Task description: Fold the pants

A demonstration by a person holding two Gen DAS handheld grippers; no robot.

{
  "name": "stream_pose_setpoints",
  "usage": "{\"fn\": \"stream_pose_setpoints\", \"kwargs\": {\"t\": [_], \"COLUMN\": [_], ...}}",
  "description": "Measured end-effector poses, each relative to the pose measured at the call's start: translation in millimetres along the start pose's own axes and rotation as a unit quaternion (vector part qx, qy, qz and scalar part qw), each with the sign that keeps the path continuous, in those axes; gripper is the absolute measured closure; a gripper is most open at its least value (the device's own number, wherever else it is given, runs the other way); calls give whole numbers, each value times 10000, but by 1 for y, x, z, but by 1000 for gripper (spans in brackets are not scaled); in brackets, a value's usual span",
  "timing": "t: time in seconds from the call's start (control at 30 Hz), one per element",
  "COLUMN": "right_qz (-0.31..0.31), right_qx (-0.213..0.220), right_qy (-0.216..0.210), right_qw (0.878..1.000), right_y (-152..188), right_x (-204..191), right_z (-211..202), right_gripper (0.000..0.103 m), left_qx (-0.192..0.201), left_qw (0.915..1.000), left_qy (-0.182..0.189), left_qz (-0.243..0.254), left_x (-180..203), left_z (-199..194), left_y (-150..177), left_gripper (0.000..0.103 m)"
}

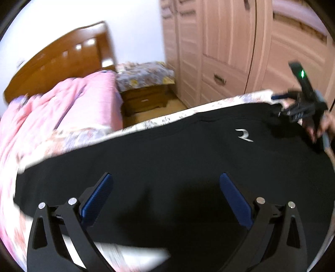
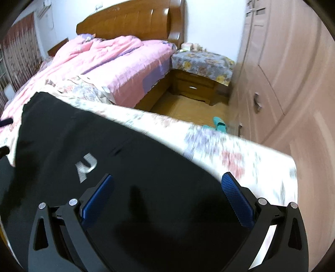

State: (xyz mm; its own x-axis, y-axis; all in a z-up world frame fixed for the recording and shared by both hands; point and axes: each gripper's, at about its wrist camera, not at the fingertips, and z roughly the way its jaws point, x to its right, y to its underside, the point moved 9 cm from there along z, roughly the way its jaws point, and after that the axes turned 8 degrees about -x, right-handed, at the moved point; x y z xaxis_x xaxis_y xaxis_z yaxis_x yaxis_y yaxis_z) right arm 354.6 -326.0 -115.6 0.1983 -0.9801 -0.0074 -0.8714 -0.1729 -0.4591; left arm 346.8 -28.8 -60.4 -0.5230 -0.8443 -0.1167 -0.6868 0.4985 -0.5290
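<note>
Black pants (image 1: 167, 159) with a small silver logo (image 1: 244, 135) lie spread flat on the floral bed sheet (image 1: 209, 107). My left gripper (image 1: 166, 177) is open, its blue pads wide apart just above the pants' near part. My right gripper (image 2: 168, 178) is open too, above the pants (image 2: 104, 146) near the logo (image 2: 85, 166) and the pants' right end. The right gripper also shows in the left wrist view (image 1: 278, 108) at the pants' far right edge, held by a hand.
A pink quilt (image 2: 100, 60) covers the bed's head end under a wooden headboard (image 2: 129, 19). A nightstand with a floral cover (image 2: 201, 62) stands beside the bed. Wardrobe doors (image 2: 282, 73) line the right. Teal slippers (image 2: 218, 124) lie on the floor.
</note>
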Motion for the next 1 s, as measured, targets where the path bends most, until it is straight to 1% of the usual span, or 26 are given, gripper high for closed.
{"fn": "stream_pose_setpoints", "kwargs": {"t": [0.07, 0.13, 0.17, 0.2, 0.23, 0.27, 0.3, 0.33, 0.37, 0.4, 0.43, 0.47, 0.5, 0.6, 0.7, 0.8, 0.87, 0.9, 0.93, 1.0], "right_qz": [-170, -366, -482, -602, -732, -864, -942, -1069, -1131, -1170, -1239, -1310, -1381, -1488, -1713, -1741, -1720, -1716, -1701, -1672], "right_qx": [-98, -228, -250, -272, -336, -423, -463, -529, -557, -543, -496, -441, -353, -45, 423, 970, 1157, 1197, 1251, 1297], "right_qy": [-152, -375, -452, -498, -553, -642, -685, -785, -957, -1084, -1100, -1019, -798, -475, -41, 157, 148, 145, 137, 122], "right_qw": [9997, 9984, 9975, 9966, 9952, 9933, 9921, 9898, 9874, 9857, 9849, 9852, 9866, 9877, 9843, 9798, 9782, 9778, 9774, 9773], "right_y": [-12, -16, -16, -15, -14, -11, -10, -6, -4, -2, -1, 0, 1, 7, 18, 24, 30, 34, 39, 46], "right_x": [4, 2, -1, -3, -5, -8, -10, -14, -17, -21, -24, -23, -23, -25, -43, -58, -63, -64, -66, -69], "right_z": [15, 24, 24, 25, 26, 29, 29, 29, 28, 24, 20, 16, 9, -11, -48, -90, -108, -114, -121, -128], "right_gripper": [4, 4, 4, 4, 5, 8, 19, 31, 36, 47, 65, 76, 91, 94, 94, 95, 95, 95, 95, 95], "left_qx": [-61, -156, -195, -248, -259, -283, -300, -301, -310, -349, -371, -339, -297, -277, -293, -494, -718, -771, -842, -980], "left_qw": [9994, 9975, 9962, 9932, 9911, 9885, 9843, 9820, 9798, 9765, 9730, 9719, 9706, 9655, 9578, 9439, 9326, 9306, 9286, 9216], "left_qy": [49, 288, 472, 779, 933, 1081, 1276, 1391, 1505, 1680, 1825, 1852, 1896, 2060, 2156, 2402, 2631, 2646, 2641, 2827], "left_qz": [335, 624, 713, 829, 911, 1015, 1179, 1245, 1278, 1305, 1362, 1412, 1451, 1571, 1876, 2213, 2363, 2409, 2466, 2471], "left_x": [-4, -7, -7, -7, -5, -5, -4, -5, -4, -2, -3, -5, -6, -5, 3, 14, 19, 20, 19, 20], "left_z": [21, 43, 52, 60, 65, 71, 76, 77, 79, 82, 84, 85, 85, 86, 86, 88, 92, 93, 97, 98], "left_y": [-16, -30, -34, -41, -43, -46, -51, -53, -56, -58, -61, -64, -67, -76, -80, -77, -73, -71, -70, -65], "left_gripper": [2, 2, 2, 2, 2, 2, 2, 2, 2, 2, 2, 2, 2, 2, 2, 2, 3, 4, 7, 22]}}
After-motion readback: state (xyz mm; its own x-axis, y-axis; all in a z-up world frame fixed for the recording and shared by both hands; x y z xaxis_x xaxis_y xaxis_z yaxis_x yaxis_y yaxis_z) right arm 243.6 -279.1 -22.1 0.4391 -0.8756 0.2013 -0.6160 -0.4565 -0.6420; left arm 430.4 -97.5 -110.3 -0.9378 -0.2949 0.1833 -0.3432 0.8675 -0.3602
